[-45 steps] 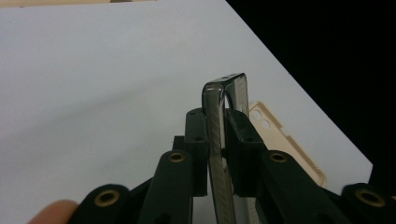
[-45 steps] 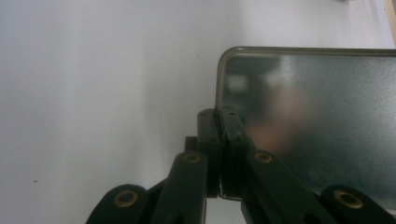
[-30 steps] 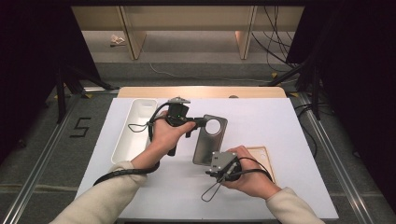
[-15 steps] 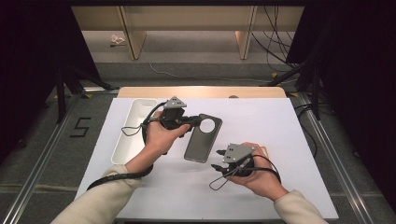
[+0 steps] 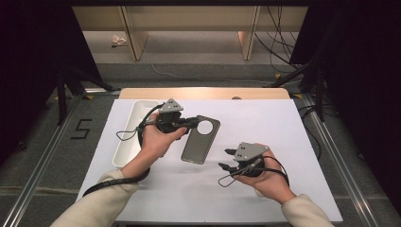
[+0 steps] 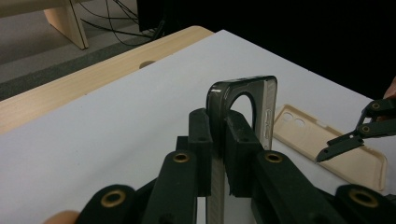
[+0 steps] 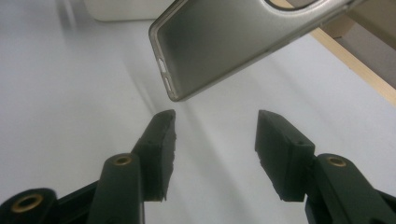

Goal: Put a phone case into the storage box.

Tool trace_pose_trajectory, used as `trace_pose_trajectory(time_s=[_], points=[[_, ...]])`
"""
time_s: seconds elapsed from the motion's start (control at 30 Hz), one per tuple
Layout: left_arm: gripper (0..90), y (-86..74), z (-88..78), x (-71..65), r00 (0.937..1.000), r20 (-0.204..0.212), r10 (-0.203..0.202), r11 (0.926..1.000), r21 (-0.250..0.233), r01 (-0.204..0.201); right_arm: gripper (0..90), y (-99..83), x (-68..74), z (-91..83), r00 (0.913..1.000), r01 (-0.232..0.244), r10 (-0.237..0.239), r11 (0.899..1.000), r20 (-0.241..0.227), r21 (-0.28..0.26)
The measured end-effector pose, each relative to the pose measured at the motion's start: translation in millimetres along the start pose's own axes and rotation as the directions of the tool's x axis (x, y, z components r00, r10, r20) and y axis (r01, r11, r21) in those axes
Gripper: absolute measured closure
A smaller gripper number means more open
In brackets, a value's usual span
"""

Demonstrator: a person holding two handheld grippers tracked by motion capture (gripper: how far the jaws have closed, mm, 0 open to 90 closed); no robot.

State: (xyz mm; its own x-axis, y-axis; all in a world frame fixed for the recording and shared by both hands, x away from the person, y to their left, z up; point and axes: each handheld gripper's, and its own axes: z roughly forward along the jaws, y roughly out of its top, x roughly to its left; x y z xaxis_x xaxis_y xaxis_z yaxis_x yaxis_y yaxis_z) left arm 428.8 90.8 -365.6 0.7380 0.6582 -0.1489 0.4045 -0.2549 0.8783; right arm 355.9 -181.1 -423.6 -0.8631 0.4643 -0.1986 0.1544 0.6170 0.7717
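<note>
- High view: the left gripper (image 5: pixel 189 124) is gripping the grey phone case (image 5: pixel 200 140) by its camera-hole end and holding it above the white tabletop (image 5: pixel 283 127). The right gripper (image 5: pixel 228 159) is sitting just right of the case's lower end, its jaws having just been opening, with nothing between them. A white tray (image 5: pixel 128 135) is lying along the left side; open room is lying ahead and to the right.
- Left gripper view: the jaws are clenching the case's thin wall (image 6: pixel 219 109) edge-on; I judge that keeping this pinch steady is what matters. A beige case (image 6: pixel 336 149) is lying flat beyond.
- Right gripper view: the released jaws are spreading below the case's lower corner (image 7: pixel 170 91), apart from it. The wooden edge (image 7: pixel 355 63) is running close behind, so any approach should stay short.
</note>
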Motion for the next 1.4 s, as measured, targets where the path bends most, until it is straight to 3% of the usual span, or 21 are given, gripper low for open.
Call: trace_pose_trajectory(time_s=[0.3, 0.6, 0.87, 1.4], points=[[82.2, 3.4, -11.6, 4.9, 0.9998, -0.014, -0.016, 0.9986, -0.051, 0.015, 40.2, -4.3, -3.9, -2.2, 0.9978, -0.066, 0.065, 0.997, -0.007, -0.036], [82.3, 4.8, -21.1, 9.2, 0.9992, -0.022, -0.035, 0.9957, -0.086, 0.033, 31.0, -9.5, -6.1, -4.5, 0.9903, -0.139, 0.139, 0.987, -0.009, -0.078], [82.3, 6.2, -28.1, 14.3, 0.9987, -0.031, -0.039, 0.9933, -0.11, 0.036, 28.4, -13.3, -6.4, -5.9, 0.9849, -0.173, 0.173, 0.98, -0.008, -0.095], [82.2, 10.7, -42.3, 23.4, 0.9976, -0.051, -0.047, 0.9884, -0.147, 0.039, 26.0, -16.3, -9.0, -5.7, 0.9797, -0.197, 0.2, 0.975, 0.017, -0.106]])
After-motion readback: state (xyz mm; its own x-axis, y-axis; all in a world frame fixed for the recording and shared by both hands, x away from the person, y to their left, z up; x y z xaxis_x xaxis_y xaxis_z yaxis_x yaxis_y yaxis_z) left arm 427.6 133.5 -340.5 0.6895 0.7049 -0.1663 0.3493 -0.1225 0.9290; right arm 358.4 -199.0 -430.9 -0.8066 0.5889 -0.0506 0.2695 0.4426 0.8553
